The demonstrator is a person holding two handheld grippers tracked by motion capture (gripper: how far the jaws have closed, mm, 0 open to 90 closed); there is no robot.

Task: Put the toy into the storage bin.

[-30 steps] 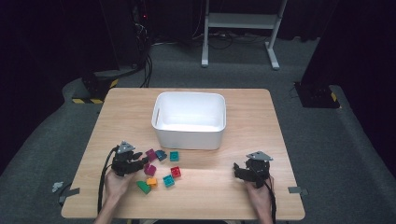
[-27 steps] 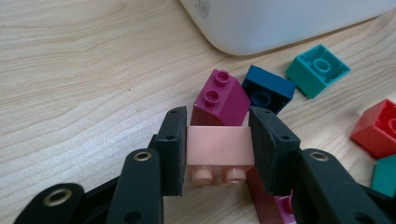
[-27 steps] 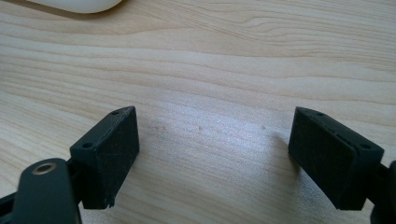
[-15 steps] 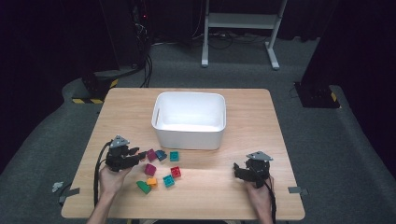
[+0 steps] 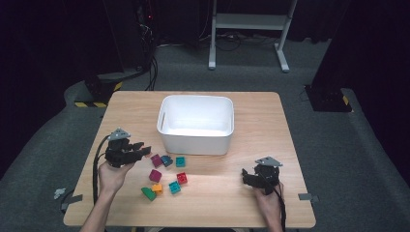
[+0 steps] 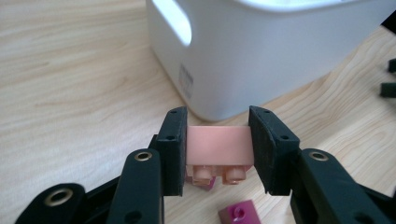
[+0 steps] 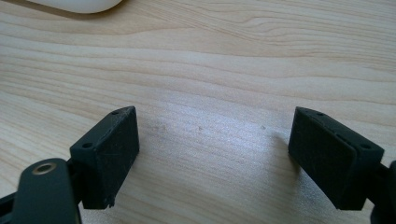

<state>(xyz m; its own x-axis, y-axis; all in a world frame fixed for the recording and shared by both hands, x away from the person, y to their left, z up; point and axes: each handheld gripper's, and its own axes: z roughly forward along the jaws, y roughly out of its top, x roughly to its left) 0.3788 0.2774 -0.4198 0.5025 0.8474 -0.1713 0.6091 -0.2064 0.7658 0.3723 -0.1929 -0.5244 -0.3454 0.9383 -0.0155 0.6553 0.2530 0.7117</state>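
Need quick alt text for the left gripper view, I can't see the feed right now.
The left gripper is shut on a pale pink brick, studs down, above the wooden table. The white bin is just ahead; a magenta brick lies below.

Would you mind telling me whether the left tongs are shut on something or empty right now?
Shut on a pink toy brick: the left tongs press both black pads against its sides, holding it in front of the white bin.

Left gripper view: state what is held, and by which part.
The left hand-held gripper clamps a pale pink plastic building brick by its two opposite side faces, studs pointing toward the camera.
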